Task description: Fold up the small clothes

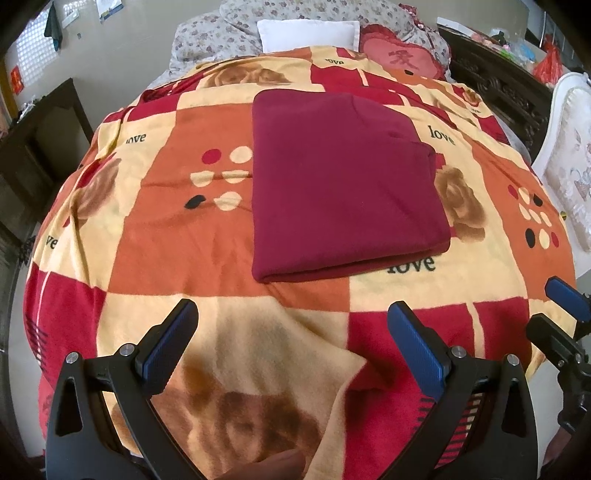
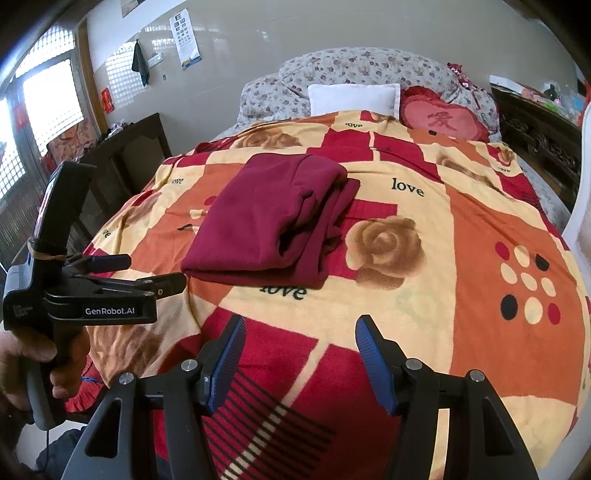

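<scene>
The folded maroon garment (image 1: 343, 184) lies mid-frame, long axis running away toward the pillows (image 1: 308, 35), bare blanket (image 1: 184, 258) all around. Left tongs (image 1: 293, 319) and right tongs (image 2: 300, 338) gape wide, empty.

The blanket (image 1: 229, 332) lies bare and flat between both sets of fingers and the folded garment (image 1: 343, 184), which is the one low obstacle mid-bed. Bare blanket borders it on each side. At the far end a white pillow (image 2: 354, 98) and a heart cushion (image 2: 443, 120) block the way. A dark cabinet (image 2: 129, 155) flanks the left side.
</scene>
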The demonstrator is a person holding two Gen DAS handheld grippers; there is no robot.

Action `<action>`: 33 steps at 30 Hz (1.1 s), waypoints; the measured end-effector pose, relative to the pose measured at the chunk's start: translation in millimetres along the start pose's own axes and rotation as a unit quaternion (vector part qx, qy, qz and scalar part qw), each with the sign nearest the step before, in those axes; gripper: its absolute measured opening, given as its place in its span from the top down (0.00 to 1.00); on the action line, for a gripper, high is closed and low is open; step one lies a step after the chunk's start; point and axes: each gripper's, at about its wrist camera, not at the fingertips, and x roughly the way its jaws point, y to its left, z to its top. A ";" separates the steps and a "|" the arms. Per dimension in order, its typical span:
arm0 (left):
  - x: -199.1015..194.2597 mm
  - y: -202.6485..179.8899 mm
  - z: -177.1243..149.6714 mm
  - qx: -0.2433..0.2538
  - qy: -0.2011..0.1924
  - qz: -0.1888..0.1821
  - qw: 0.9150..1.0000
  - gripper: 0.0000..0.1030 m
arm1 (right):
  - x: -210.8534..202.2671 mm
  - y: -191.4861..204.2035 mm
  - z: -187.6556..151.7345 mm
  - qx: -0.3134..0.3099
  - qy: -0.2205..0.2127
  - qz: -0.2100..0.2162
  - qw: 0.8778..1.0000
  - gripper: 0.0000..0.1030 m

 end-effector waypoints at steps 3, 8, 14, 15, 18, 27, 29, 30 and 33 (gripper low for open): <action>0.4 -0.2 -0.4 0.000 0.002 -0.003 1.000 0.00 | -0.2 0.9 -0.6 0.001 0.000 -0.003 1.000 0.42; 1.0 0.0 -1.5 -0.003 0.005 -0.005 1.000 0.00 | 2.4 1.0 -3.1 0.004 0.006 -0.003 1.000 0.42; 3.8 -0.9 -2.8 -0.004 0.010 -0.006 1.000 0.01 | 2.0 1.2 -3.9 0.006 0.006 -0.002 1.000 0.42; 3.9 -1.3 -2.6 -0.003 0.009 -0.006 1.000 0.01 | 2.1 1.2 -3.8 0.005 0.006 -0.003 1.000 0.42; 4.0 -2.1 -2.8 -0.002 0.010 -0.006 1.000 0.01 | 1.9 1.6 -4.3 0.006 0.004 -0.005 1.000 0.42; 5.0 -4.5 -3.2 -0.002 0.013 -0.008 1.000 0.00 | 1.6 1.4 -3.9 0.005 0.004 -0.005 1.000 0.42; 5.8 -4.5 -2.9 -0.002 0.014 -0.008 1.000 0.00 | 1.6 1.6 -4.3 0.005 0.005 -0.005 1.000 0.42; 6.2 -4.7 -3.1 -0.003 0.015 -0.009 1.000 0.01 | 1.2 1.8 -4.0 0.005 0.004 -0.005 1.000 0.42; 7.2 -5.1 -3.0 -0.002 0.015 -0.007 1.000 0.01 | 1.2 0.8 -3.6 0.005 0.003 -0.005 1.000 0.42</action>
